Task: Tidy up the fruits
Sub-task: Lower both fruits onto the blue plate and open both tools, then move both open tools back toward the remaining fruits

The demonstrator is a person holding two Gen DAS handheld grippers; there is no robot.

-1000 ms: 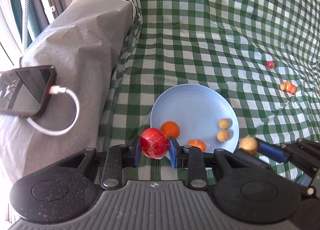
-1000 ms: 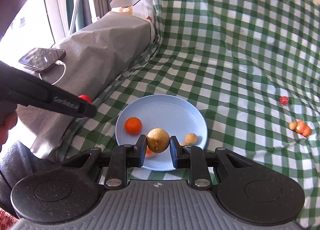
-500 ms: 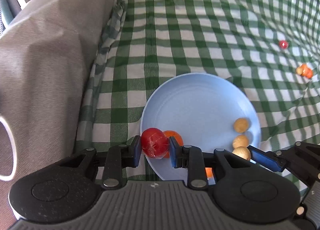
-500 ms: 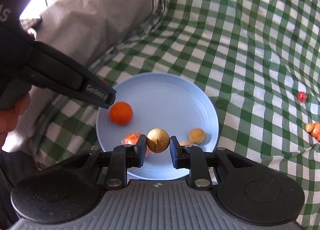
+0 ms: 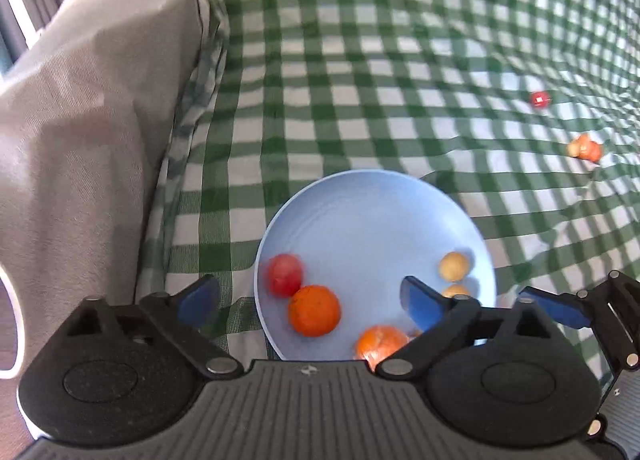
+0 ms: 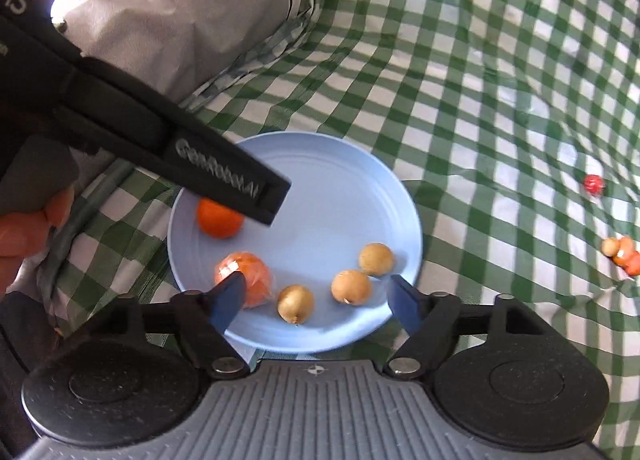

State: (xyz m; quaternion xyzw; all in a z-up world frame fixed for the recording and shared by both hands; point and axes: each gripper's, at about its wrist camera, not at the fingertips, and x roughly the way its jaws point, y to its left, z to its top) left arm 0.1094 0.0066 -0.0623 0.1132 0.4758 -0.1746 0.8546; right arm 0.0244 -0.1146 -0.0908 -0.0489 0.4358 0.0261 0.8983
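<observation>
Hovering with its blue-padded fingers spread wide and nothing between them, our left gripper hangs over the near-left rim of the pale blue plate. Our right gripper is splayed just as wide over the plate's near edge, also holding nothing.

Between the left gripper's fingers we see a red tomato lying on the plate, blurred, and touching or just beside a round orange. A second orange fruit in clear wrap sits at the near rim, partly behind the right gripper's left finger. Three tan, round fruits lie on the plate's right half: one nearest the right gripper, one beside it, and one just beyond.

From the right wrist view, the left gripper's black finger, printed with white lettering, crosses over the plate's left side and partly hides the orange.

Well apart from the plate, on the green-and-white checked cloth, a small red fruit lies alone, with a small cluster of orange and tan fruits near it. A grey covered block rises along the cloth's left side.
</observation>
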